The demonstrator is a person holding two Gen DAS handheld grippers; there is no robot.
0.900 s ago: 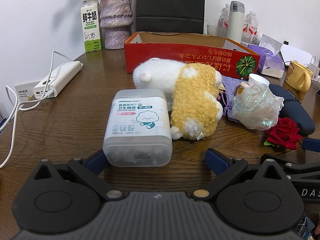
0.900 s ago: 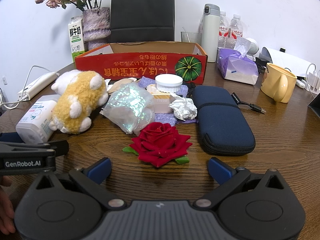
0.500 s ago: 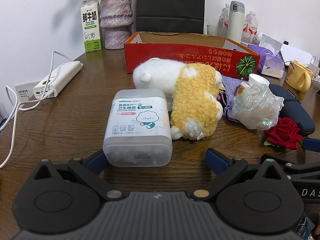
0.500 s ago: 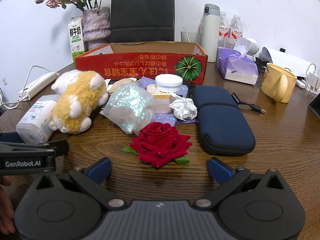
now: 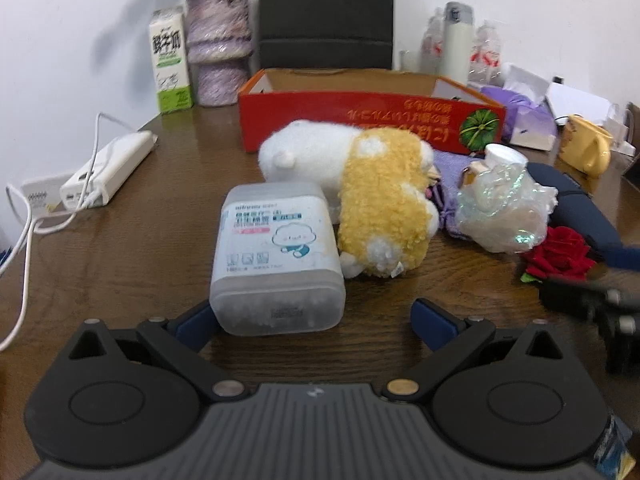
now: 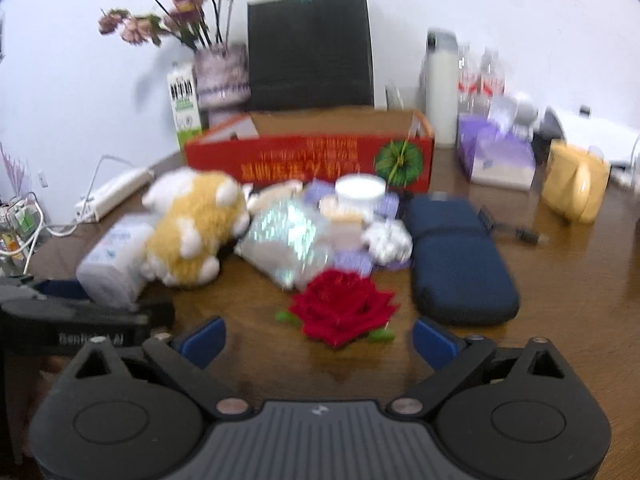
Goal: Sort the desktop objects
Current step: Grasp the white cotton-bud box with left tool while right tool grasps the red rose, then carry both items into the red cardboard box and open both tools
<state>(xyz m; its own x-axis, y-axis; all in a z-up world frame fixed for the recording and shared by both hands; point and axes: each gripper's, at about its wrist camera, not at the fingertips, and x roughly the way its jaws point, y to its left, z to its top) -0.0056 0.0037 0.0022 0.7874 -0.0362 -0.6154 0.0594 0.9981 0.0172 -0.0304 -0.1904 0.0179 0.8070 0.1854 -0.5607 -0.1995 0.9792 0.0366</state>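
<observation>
My left gripper (image 5: 316,316) is open, with the frosted cotton bud box (image 5: 276,256) lying between its fingers, nearer the left one. A white and yellow plush toy (image 5: 376,200) lies beside the box. My right gripper (image 6: 318,338) is open and empty just in front of a red fabric rose (image 6: 342,306). Behind the rose lie an iridescent bag (image 6: 286,236), a white-lidded jar (image 6: 358,194), a crumpled paper ball (image 6: 388,240) and a navy zip case (image 6: 456,260). An open red cardboard box (image 6: 312,156) stands behind them.
A milk carton (image 5: 170,64) and a vase (image 5: 218,48) stand at the back left. A white power strip (image 5: 108,172) with cables lies at the left. A black bag (image 6: 310,48), a flask (image 6: 440,84), a tissue pack (image 6: 496,156) and a yellow mug (image 6: 576,184) are at the back right.
Both grippers have lifted and tilted a little, so the scene sits lower and the now frames are blurred. The objects on the table have not moved.
</observation>
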